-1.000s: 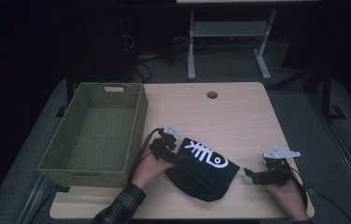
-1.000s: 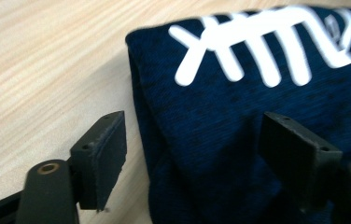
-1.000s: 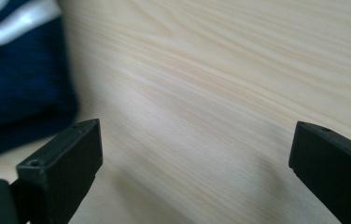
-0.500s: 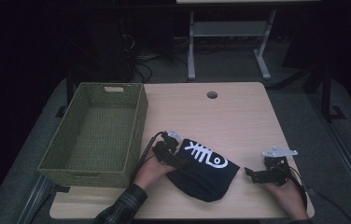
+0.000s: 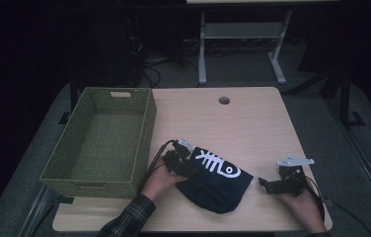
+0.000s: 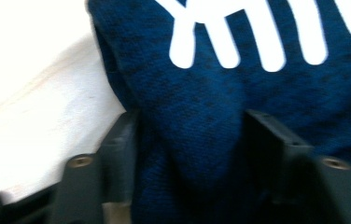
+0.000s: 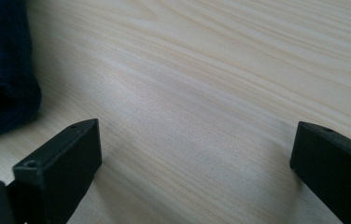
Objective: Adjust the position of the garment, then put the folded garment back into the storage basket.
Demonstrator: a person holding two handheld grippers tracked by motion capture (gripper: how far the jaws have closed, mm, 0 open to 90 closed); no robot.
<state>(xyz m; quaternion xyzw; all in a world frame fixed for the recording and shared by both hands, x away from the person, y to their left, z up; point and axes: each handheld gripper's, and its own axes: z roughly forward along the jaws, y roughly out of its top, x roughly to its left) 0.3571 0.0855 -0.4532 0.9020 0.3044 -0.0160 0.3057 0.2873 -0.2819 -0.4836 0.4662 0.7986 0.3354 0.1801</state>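
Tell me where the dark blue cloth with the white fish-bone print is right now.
In the high view the cloth lies near the table's front edge, right of the green basket, with the left tongs at its left end.

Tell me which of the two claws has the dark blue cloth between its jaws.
The left claw: a fold of the dark blue cloth sits between its just-closing jaws. The right claw stands open over bare table, beside the cloth.

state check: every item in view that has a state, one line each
dark blue garment: folded, flat on the table, white fishbone print up
left gripper: jaws have just been closing, a fold of the garment between them, pads at the cloth
right gripper: open, nothing between the jaws, over bare table beside the garment
green woven basket: upright, empty
table: garment and basket on it
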